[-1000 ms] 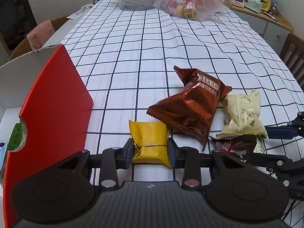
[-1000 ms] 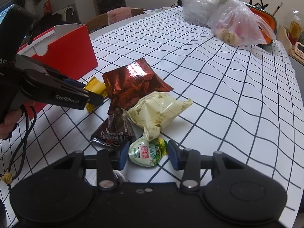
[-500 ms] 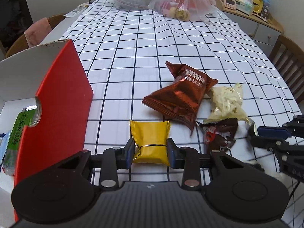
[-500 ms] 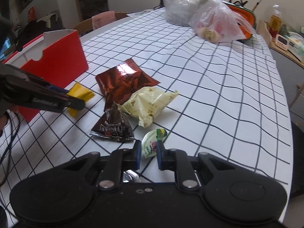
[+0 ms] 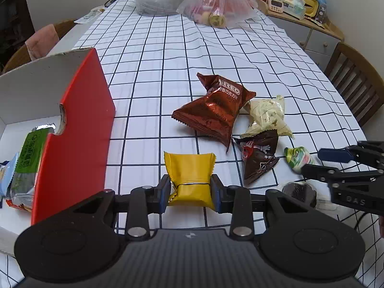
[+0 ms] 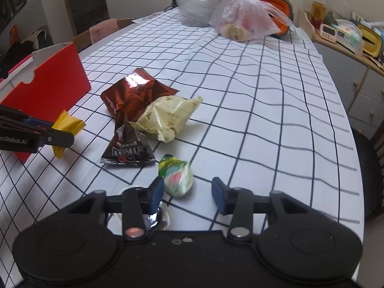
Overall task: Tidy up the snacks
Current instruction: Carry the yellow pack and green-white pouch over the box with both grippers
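My left gripper is shut on a yellow snack packet, held just above the checked tablecloth beside the red box. The box holds a green packet and other snacks. My right gripper is opening. A small green-and-white snack lies between its jaws against the left finger, with a gap to the right one. Beyond it lie a dark brown triangular packet, a cream bag and a red-brown Oreo bag. In the right wrist view the left gripper holds the yellow packet.
A crumpled silvery wrapper lies under the right gripper's left finger. Two plastic bags stand at the table's far end. A wooden chair stands at the right edge, and a sideboard with clutter behind it.
The left gripper rose with the yellow packet, and more of the box's inside shows. The right jaws closed to a narrow gap at the green snack, then spread; the snack now lies blurred between them.
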Action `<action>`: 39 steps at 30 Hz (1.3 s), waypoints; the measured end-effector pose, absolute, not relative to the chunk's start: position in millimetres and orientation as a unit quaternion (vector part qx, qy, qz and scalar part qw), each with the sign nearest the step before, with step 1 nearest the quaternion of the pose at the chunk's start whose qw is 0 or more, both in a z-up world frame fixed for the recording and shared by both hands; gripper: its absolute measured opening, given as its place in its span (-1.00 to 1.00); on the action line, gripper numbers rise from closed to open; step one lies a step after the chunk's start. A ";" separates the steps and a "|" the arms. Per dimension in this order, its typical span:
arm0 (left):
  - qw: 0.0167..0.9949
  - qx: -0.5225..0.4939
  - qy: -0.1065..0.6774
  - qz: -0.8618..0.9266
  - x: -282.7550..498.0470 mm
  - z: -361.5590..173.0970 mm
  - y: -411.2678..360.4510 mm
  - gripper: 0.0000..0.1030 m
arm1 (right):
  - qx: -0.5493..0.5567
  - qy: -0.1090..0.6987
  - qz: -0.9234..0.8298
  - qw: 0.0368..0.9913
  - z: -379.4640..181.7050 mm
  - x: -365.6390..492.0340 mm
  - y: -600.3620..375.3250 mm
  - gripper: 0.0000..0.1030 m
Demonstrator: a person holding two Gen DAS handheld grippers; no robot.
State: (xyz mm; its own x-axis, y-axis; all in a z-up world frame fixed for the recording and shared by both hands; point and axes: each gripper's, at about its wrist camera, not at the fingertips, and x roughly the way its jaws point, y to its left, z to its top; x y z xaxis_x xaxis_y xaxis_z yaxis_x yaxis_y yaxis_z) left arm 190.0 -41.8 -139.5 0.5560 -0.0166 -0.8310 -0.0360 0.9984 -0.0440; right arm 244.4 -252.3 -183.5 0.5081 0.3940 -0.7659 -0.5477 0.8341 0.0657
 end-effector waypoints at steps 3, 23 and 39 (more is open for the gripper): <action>0.883 -0.028 0.469 0.003 187.2 -137.1 -41.2 -0.34 | -0.092 0.414 0.276 0.862 -186.5 248.9 -249.0 -0.01; 0.885 -0.035 0.465 0.001 179.3 -130.8 -40.4 -0.34 | -0.118 0.394 0.264 0.873 -186.8 237.9 -237.6 -0.37; 0.902 -0.042 0.429 -0.015 163.1 -75.6 -21.1 -0.34 | -0.099 0.353 0.273 0.890 -98.1 194.2 -215.8 -0.37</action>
State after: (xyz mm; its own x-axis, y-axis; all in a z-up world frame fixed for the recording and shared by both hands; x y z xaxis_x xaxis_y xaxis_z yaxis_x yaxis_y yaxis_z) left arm 163.1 -21.1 -75.6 0.6323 -0.0627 -0.7722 -0.0087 0.9961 -0.0880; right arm 194.2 -215.8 -98.1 0.6028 0.4150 -0.6815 -0.5553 0.8315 0.0153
